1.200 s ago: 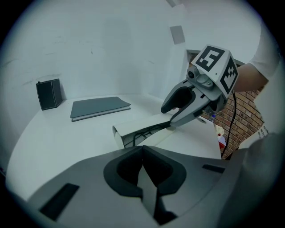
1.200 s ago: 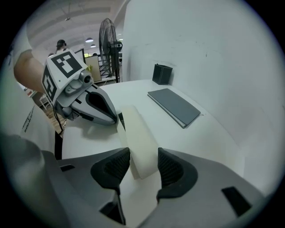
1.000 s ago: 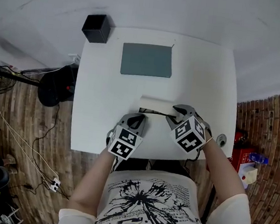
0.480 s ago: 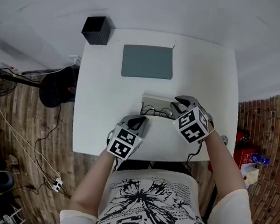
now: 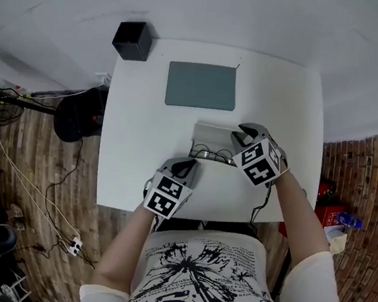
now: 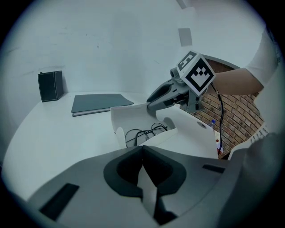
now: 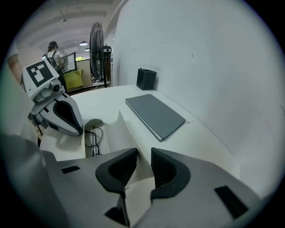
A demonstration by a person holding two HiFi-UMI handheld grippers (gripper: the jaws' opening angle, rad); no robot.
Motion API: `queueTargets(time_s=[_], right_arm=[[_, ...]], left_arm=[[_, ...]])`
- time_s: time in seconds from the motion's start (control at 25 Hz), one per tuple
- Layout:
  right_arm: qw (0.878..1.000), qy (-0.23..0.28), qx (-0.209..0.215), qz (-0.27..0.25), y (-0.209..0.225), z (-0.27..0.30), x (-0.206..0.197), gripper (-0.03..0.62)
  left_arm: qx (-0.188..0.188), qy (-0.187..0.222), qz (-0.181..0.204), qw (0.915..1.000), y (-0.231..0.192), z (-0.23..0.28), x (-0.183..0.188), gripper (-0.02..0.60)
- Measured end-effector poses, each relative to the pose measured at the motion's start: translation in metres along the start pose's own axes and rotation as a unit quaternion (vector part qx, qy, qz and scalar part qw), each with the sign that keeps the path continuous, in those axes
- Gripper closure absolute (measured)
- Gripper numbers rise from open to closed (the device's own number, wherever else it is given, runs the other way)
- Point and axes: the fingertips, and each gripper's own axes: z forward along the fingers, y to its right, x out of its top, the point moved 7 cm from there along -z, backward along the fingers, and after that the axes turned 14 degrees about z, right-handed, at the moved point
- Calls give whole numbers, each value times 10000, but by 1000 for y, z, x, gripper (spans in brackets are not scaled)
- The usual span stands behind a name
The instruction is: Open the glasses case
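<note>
Nearest, the left tongs (image 6: 142, 149) pinch shut on the near flap of the white glasses case (image 6: 133, 118), which lies open on the bench (image 5: 138, 120). The right tongs (image 7: 144, 153), just eased slightly wider, narrowly clasp its raised lid (image 7: 129, 133). A slack grip could let the lid drop shut. The dark loops (image 6: 144, 132) inside are too thin to identify.
</note>
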Motion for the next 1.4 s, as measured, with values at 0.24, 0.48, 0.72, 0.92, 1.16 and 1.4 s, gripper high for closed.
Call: queueTargets(time_s=[0.24, 0.48, 0.72, 0.92, 1.16, 1.4], right_arm=[[10000, 32, 27, 45, 6, 7, -1, 469], [9994, -99, 44, 316, 10, 9, 1, 456], [9977, 171, -86, 648, 7, -6, 7, 404], [9954, 448, -141, 833, 0, -35, 16, 431], [9785, 1502, -354, 1372, -2, -85, 24, 509], [9534, 2514, -488, 1594, -11, -138, 31, 582]], left_arm=[[38, -19, -63, 10000, -1, 1, 1, 568], [0, -24, -103, 9999, -2, 1, 2, 568], [-48, -46, -186, 9998, -4, 1, 1, 568], [68, 98, -226, 9997, -7, -15, 8, 568], [293, 758, 76, 9967, -17, -52, 50, 568], [384, 1659, 587, 9837, -14, -101, 108, 568]])
